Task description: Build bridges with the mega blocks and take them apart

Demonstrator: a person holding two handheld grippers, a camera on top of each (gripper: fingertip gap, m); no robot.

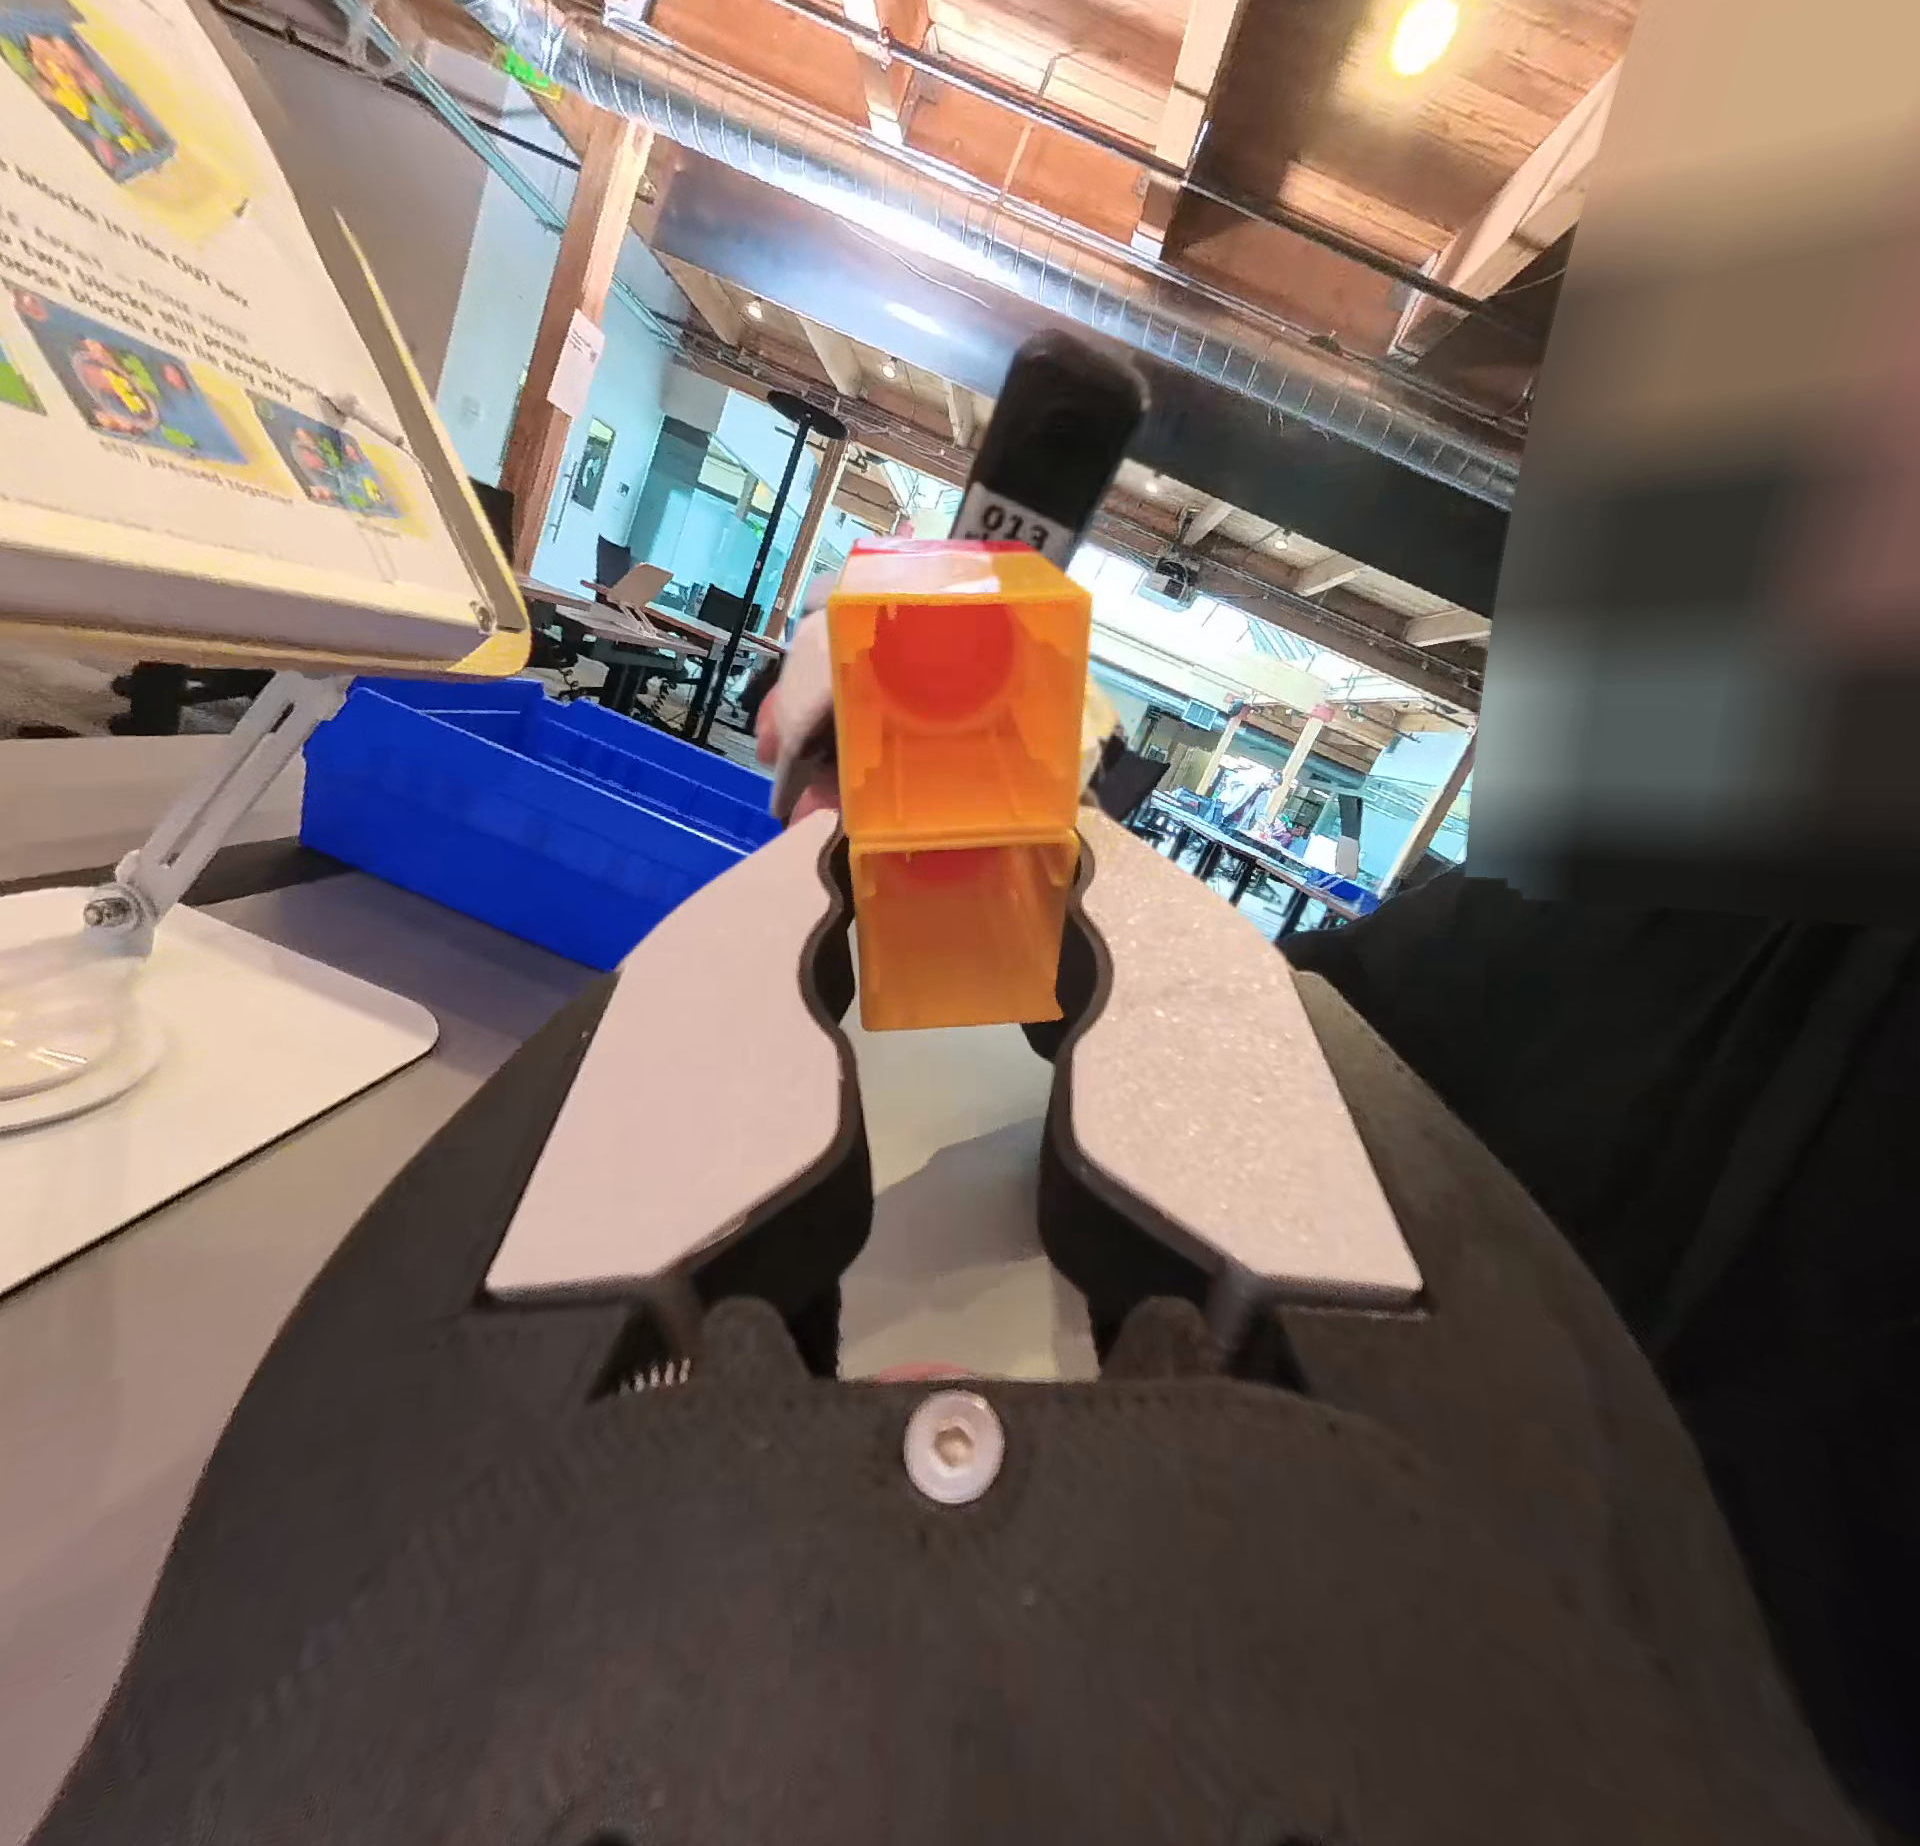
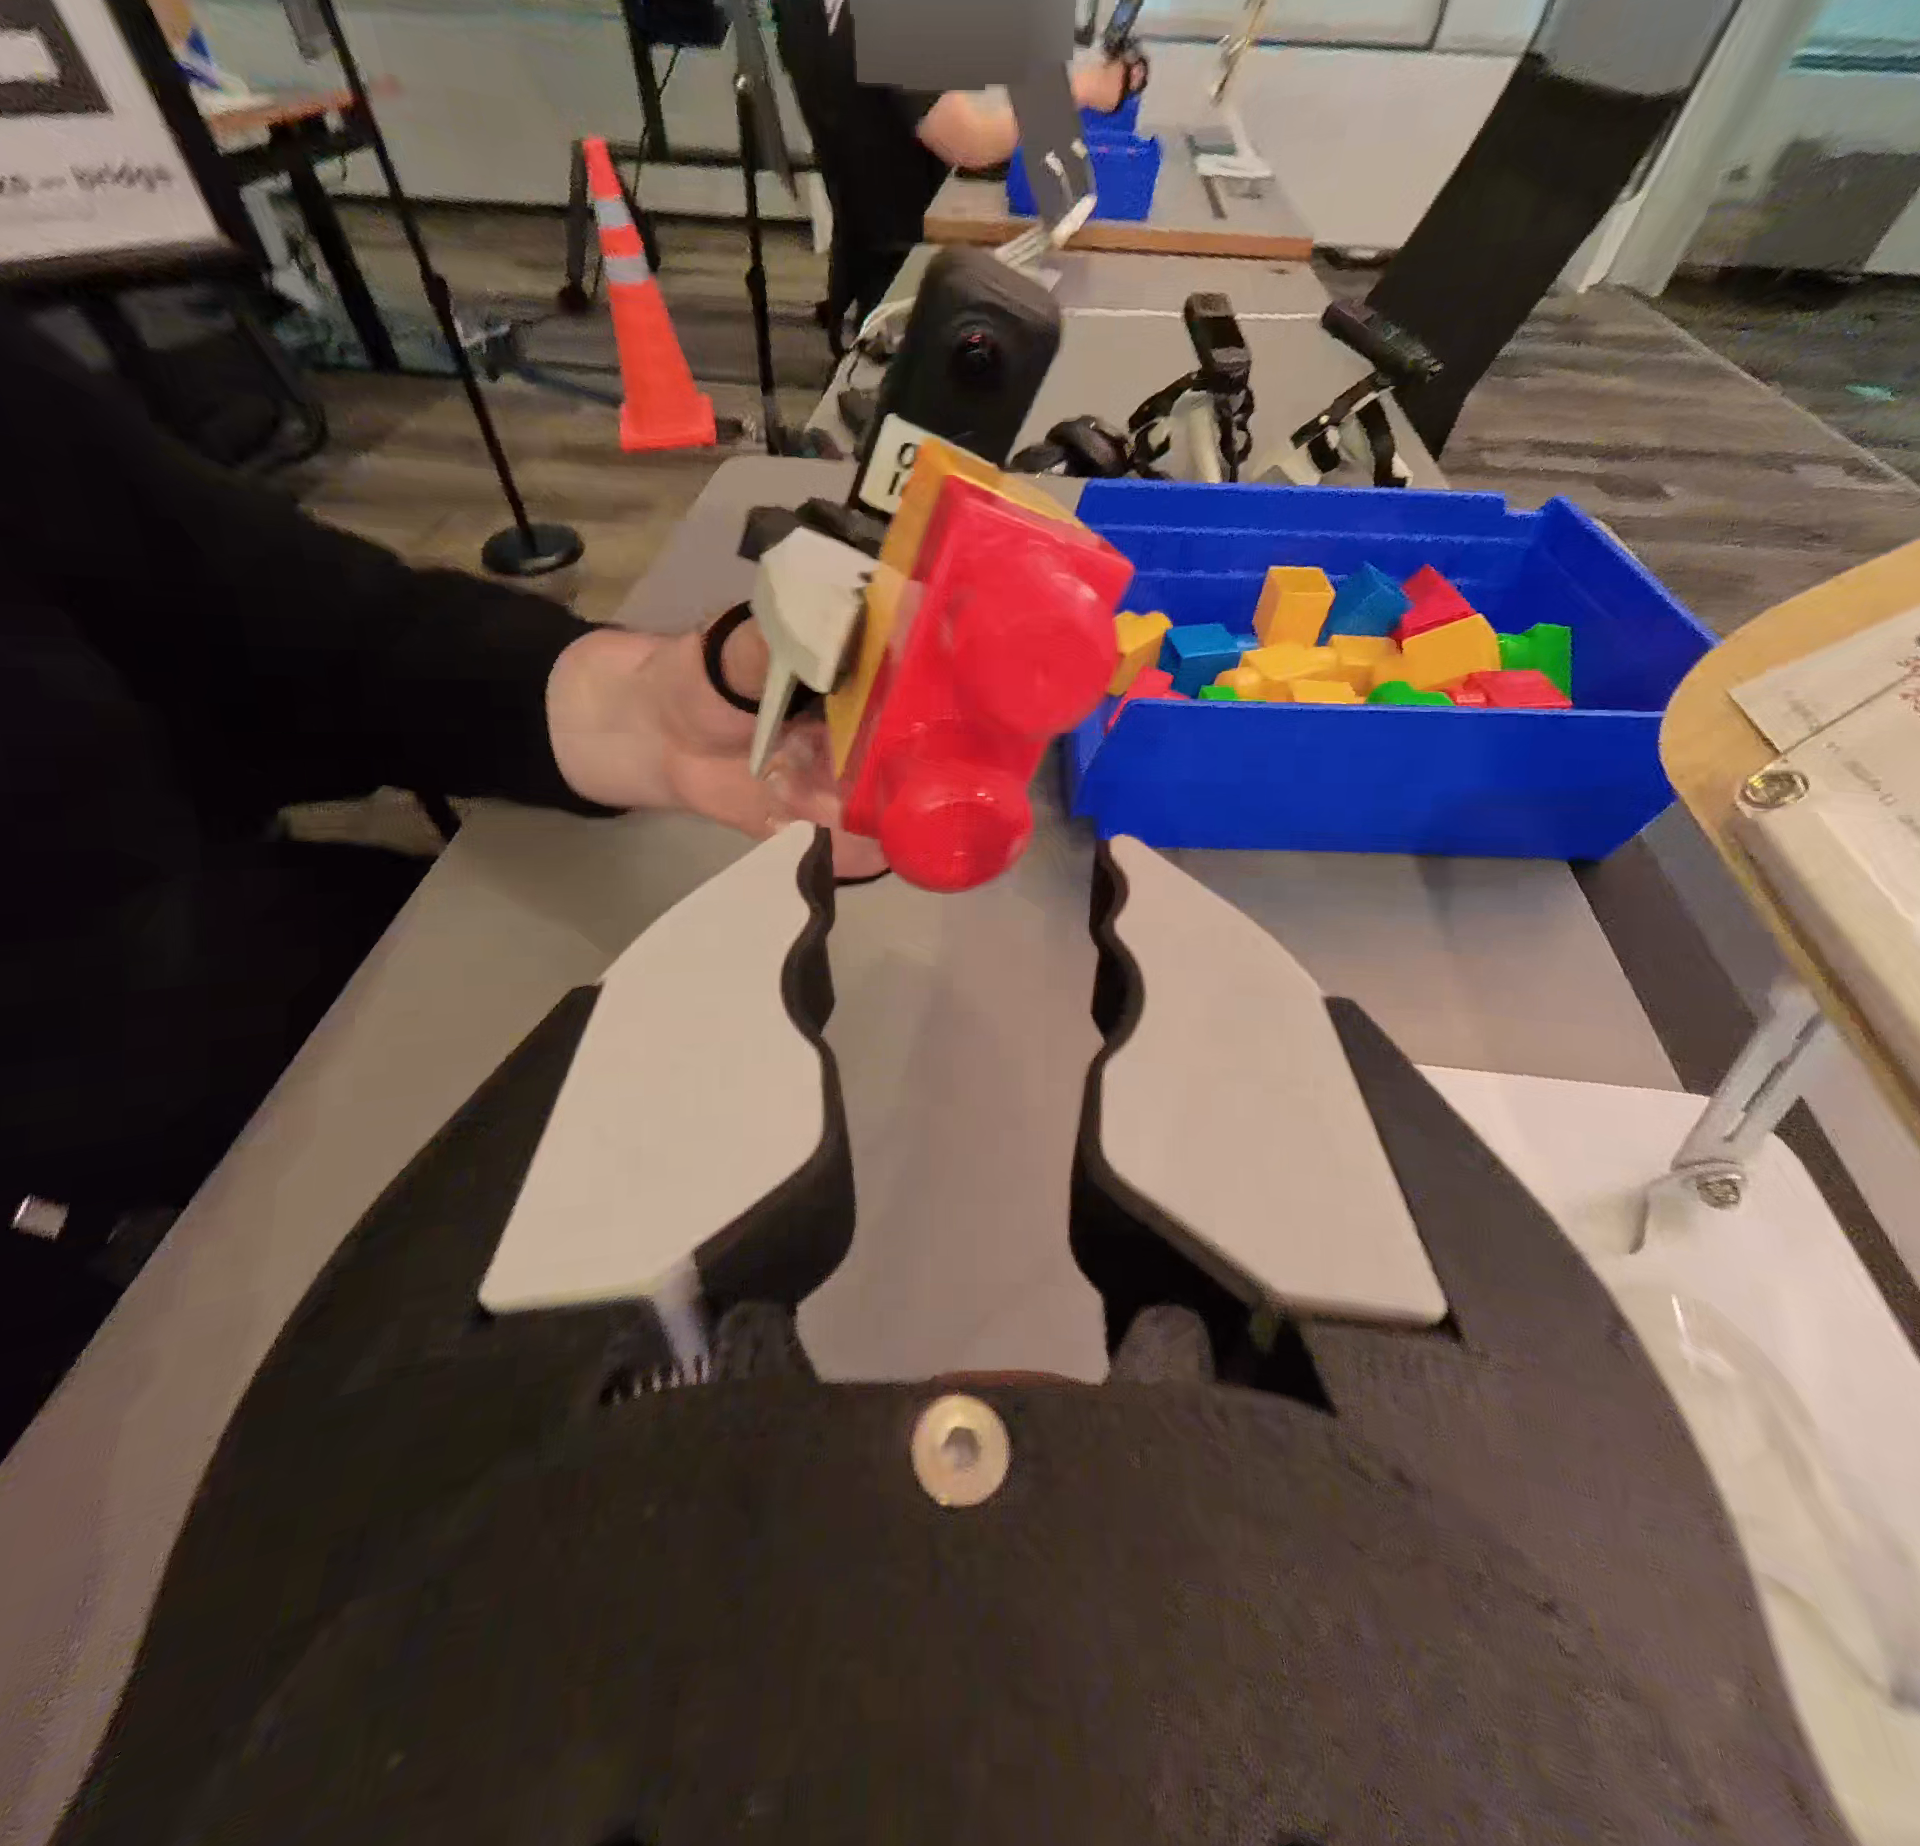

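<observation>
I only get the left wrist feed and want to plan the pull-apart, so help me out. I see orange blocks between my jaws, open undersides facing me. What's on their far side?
Observer: A red block is pressed onto the orange blocks; its two round studs point toward the right gripper.
Operator: Is the right gripper on it yet?
Observer: No. It is open, and the lower stud hangs just ahead of its fingertips, untouched.
Operator: Where are the spare blocks?
Observer: In a blue bin on the table, right of the red block: loose yellow, blue, red and green blocks.
</observation>
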